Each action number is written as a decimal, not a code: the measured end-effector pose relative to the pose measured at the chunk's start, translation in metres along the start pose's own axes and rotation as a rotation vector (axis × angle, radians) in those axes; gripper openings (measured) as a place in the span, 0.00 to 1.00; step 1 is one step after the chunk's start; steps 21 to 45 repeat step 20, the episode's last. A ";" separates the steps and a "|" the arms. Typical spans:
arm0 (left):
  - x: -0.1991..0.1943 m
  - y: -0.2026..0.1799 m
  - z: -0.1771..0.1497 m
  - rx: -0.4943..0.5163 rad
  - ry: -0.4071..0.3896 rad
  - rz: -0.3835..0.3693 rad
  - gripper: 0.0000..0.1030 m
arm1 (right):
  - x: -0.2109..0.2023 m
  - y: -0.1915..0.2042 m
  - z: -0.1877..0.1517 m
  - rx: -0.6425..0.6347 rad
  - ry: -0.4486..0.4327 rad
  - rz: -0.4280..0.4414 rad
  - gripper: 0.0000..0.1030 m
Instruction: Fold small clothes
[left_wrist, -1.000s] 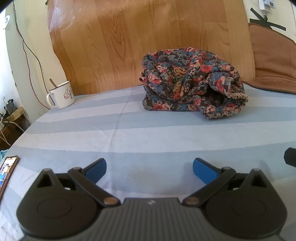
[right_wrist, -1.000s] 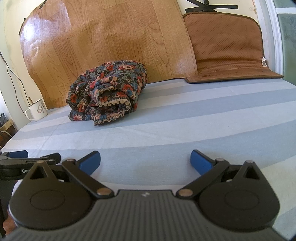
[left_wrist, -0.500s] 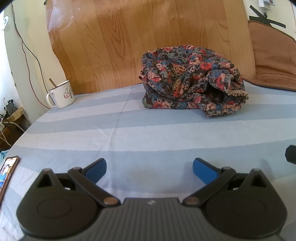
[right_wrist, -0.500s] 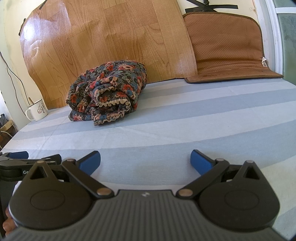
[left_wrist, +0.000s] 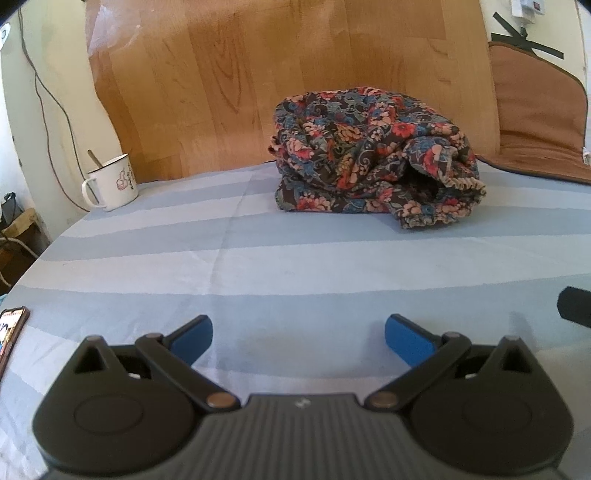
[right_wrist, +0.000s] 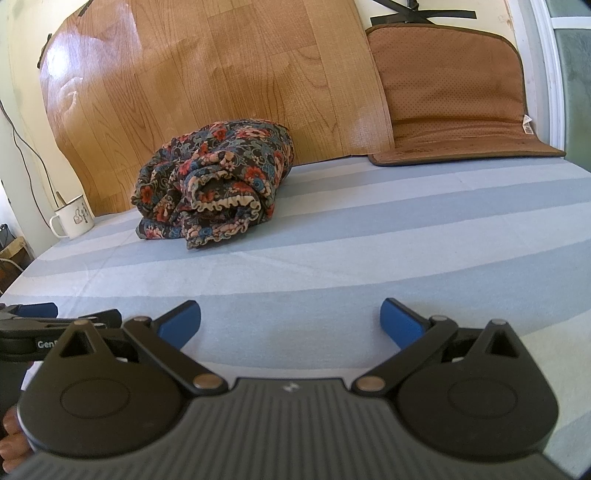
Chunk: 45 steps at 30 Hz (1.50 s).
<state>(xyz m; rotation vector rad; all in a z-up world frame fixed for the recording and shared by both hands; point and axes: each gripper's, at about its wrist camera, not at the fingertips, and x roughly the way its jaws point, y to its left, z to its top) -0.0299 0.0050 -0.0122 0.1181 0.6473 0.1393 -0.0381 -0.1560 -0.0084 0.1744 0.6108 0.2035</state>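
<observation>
A dark floral garment (left_wrist: 373, 158) lies bunched in a loose roll at the back of the blue-and-white striped cloth (left_wrist: 258, 266); its frilled hem faces front right. It also shows in the right wrist view (right_wrist: 218, 192), back left. My left gripper (left_wrist: 298, 334) is open and empty, low over the cloth, well short of the garment. My right gripper (right_wrist: 290, 325) is open and empty, also near the front. The left gripper (right_wrist: 27, 308) shows at the left edge of the right wrist view.
A white enamel mug (left_wrist: 110, 182) with a spoon stands at the back left. A phone (left_wrist: 11, 332) lies at the front left edge. A wood-pattern sheet (left_wrist: 295, 74) and a brown mat (right_wrist: 450, 92) lean against the back wall.
The left gripper has tilted or risen slightly, so the garment sits a little higher in its view. The right gripper has not moved.
</observation>
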 end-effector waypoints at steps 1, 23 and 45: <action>0.000 0.000 0.000 0.002 -0.001 -0.002 1.00 | 0.000 0.000 0.000 -0.001 0.000 0.000 1.00; -0.004 0.001 0.000 0.027 -0.036 -0.027 1.00 | 0.002 0.002 0.000 -0.018 0.007 -0.014 1.00; -0.004 0.001 0.000 0.027 -0.036 -0.027 1.00 | 0.002 0.002 0.000 -0.018 0.007 -0.014 1.00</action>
